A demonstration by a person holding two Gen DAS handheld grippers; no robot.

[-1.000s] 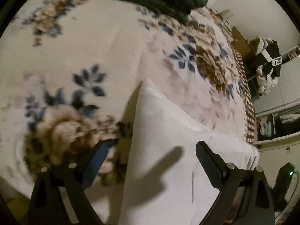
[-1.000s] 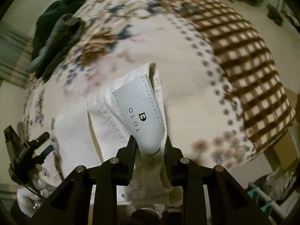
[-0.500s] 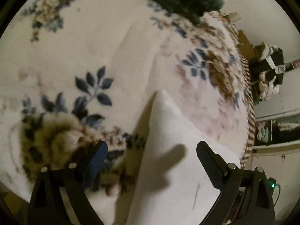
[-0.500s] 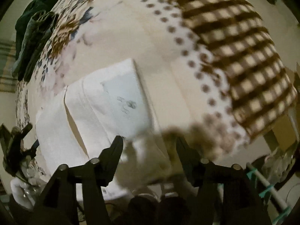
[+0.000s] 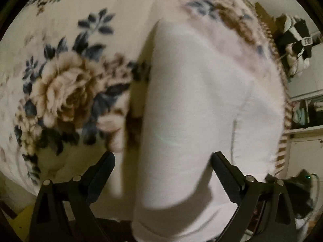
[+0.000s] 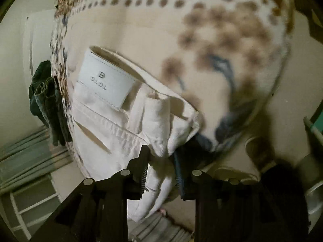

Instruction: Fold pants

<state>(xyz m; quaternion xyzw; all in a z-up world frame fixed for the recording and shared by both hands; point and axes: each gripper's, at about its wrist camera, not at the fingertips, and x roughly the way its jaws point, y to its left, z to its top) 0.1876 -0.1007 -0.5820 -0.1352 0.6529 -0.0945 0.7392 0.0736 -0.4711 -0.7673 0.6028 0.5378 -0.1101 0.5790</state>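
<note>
White pants point(image 5: 201, 100) lie folded on a floral blanket point(image 5: 60, 90). My left gripper point(image 5: 161, 161) hovers just above their near-left edge. Its jaws are opening wide, the fabric lies below the gap and neither pad presses on it. In the right wrist view the waistband end of the pants point(image 6: 105, 133) shows a white leather label point(image 6: 105, 82) and a belt loop point(image 6: 157, 117). My right gripper point(image 6: 161, 153) is closing its jaws, and bunched waistband fabric beside the belt loop is pinched between its fingers.
The blanket point(image 6: 161, 40) has a brown checked and dotted border that falls off the bed edge. Dark green clothes point(image 6: 46, 100) lie in a heap further along the bed. A pile of clothes point(image 5: 294, 40) and white shelves stand beyond the bed's far side.
My left gripper sank closer to the pants, which now fill more of its view. My right gripper let go of the leather label, rolled, dropped, and closed on the waistband by the belt loop.
</note>
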